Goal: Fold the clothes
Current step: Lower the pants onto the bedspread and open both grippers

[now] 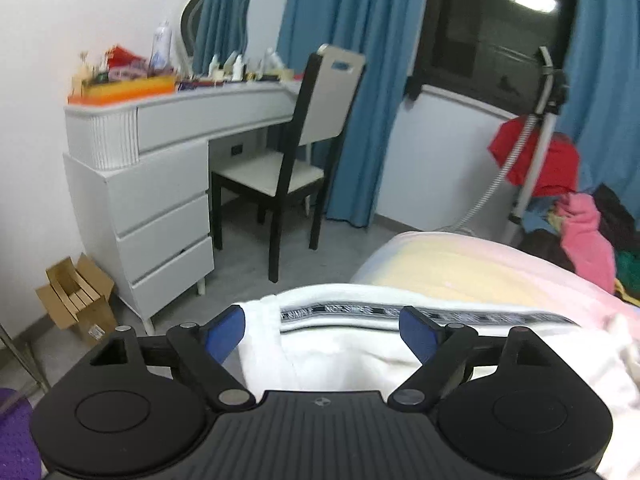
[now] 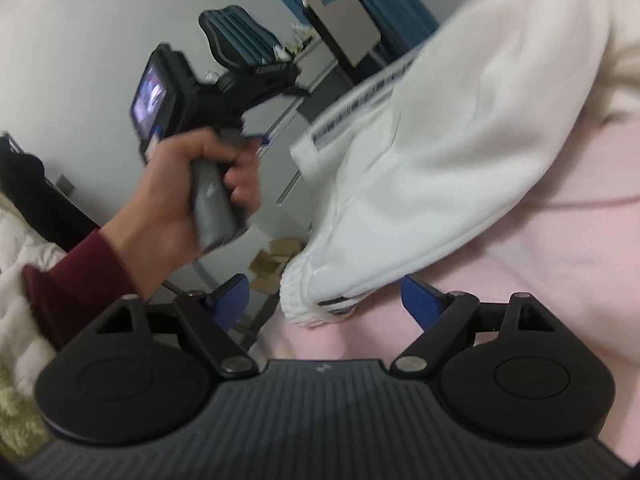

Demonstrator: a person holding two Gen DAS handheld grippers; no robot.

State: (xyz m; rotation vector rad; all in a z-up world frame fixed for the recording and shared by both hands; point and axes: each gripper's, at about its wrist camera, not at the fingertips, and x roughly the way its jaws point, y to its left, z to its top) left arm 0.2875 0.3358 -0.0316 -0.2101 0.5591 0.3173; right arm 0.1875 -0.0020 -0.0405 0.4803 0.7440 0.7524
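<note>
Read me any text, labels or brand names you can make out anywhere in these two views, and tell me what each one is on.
Printed band on the white garment: lettering there, blurred; maybe "NOT SIMPLE", unsure.
The band in the right wrist view: too blurred.
Sticker on the cardboard box: too small.
Bottles on the dressing table: labels unreadable.
Screen on the left hand-held gripper: no legible text.

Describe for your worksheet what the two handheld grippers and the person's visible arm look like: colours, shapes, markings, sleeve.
Both the left gripper and the right gripper have a black ribbed body, two round black discs, black linkage arms with silver pivot pins, and blue fingers. From the right wrist view, the left hand grips a grey handle below a small screen; its sleeve is dark red.
</note>
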